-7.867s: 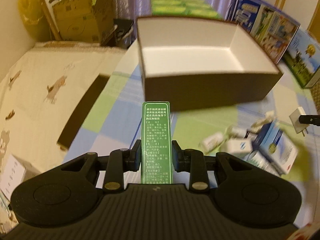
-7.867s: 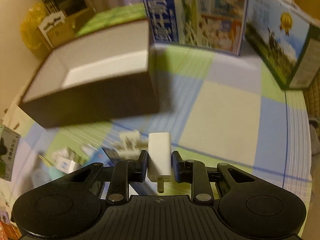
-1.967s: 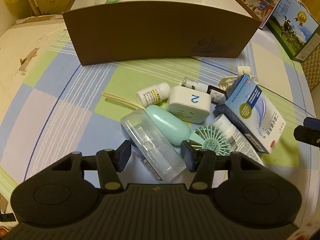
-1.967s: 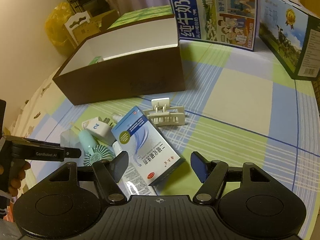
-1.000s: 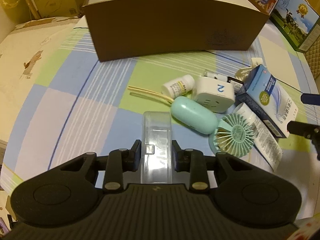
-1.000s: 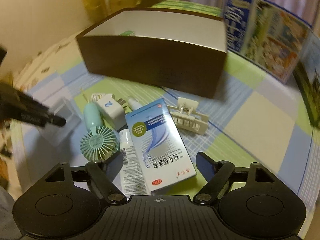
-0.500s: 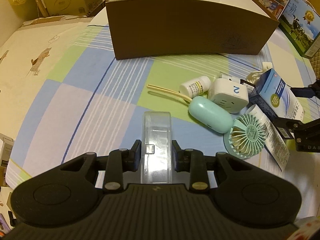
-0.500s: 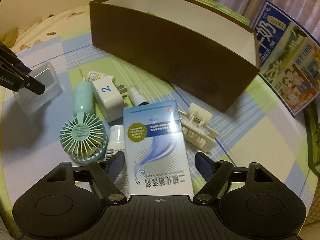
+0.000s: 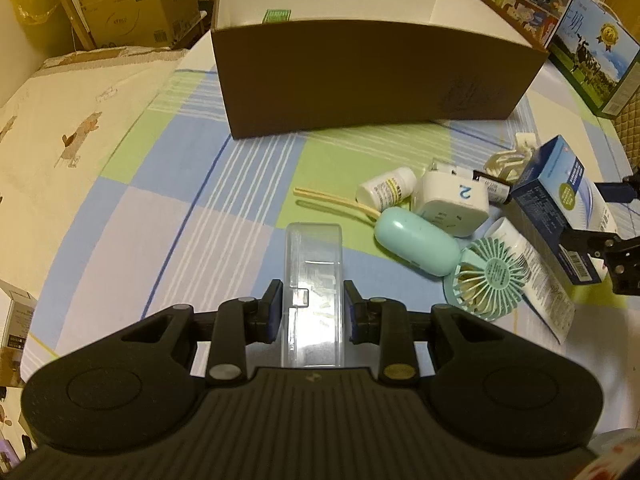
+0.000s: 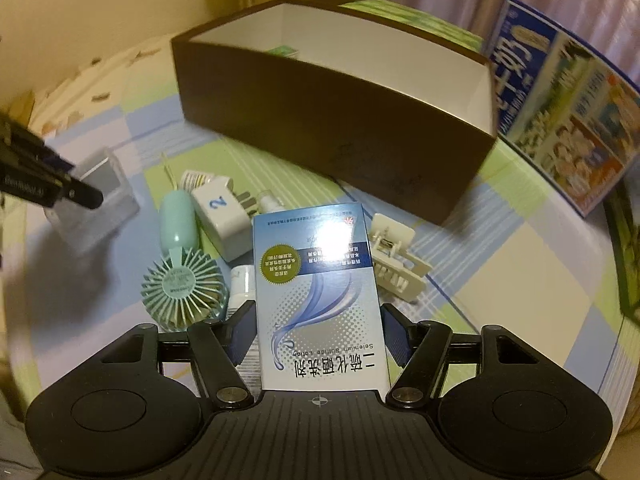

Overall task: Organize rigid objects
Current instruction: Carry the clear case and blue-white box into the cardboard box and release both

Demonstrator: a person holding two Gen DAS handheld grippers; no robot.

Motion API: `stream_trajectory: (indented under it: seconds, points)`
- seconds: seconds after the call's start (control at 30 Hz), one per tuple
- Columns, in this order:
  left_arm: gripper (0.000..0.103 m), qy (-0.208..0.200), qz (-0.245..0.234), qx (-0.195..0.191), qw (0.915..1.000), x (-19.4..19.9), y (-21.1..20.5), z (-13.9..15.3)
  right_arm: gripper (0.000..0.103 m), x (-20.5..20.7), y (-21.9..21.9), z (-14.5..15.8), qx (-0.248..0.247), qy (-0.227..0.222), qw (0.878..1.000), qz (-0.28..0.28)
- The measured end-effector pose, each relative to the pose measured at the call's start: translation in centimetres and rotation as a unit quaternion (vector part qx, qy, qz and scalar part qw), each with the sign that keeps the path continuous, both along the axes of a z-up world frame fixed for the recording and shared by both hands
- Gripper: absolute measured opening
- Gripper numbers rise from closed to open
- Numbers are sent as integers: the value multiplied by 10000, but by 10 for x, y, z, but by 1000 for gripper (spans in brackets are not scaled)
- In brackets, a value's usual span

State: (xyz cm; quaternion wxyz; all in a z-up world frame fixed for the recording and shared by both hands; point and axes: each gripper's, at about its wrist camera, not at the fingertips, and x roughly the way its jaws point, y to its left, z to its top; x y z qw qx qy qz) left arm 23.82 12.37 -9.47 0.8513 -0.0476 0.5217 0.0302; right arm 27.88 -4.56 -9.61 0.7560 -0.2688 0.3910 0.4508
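My left gripper [image 9: 312,312] is shut on a clear plastic case [image 9: 314,280], held just above the checked cloth, left of the pile. The right wrist view shows the same case [image 10: 104,196] at the far left. My right gripper [image 10: 318,334] has its pads against both long sides of a blue-and-white lotion box [image 10: 316,300]. In the left wrist view the lotion box [image 9: 560,208] sits tilted at the right, a dark finger on each side. Behind stands the open brown box [image 9: 380,80] with a green carton [image 9: 276,14] inside.
The pile holds a mint hand fan [image 9: 488,276], a white plug adapter [image 9: 452,204], a pill bottle [image 9: 386,192], a white tube [image 9: 536,280], two thin sticks [image 9: 336,200] and a cream clip [image 10: 396,256]. Milk cartons [image 10: 560,100] stand at the right; cardboard boxes [image 9: 128,4] at the back left.
The left gripper closed on the clear case and drew it left, out of the pile. The right gripper's jaws narrowed around the blue lotion box until the pads met its sides.
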Motion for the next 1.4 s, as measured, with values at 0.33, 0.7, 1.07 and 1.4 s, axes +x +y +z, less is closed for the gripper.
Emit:
stream_trajectory:
  seconds: [0.33,0.7,1.07,1.4]
  points:
    - [26,-506,-66,-8,9987,3,2,46,62,16,-7,39,435,435,9965,-569]
    - [26,-1223,-353,63,9918,48,3,106,62,62,30,100,1210,553,9882,-764]
    - [26,-1576,-492,221,9860,141,9,140,62,125,90,133,1489,306,9854,-760]
    - [26,-1252,-536,296,9902,221,10,116,62,191,139,109,1161,258,9869,-1090]
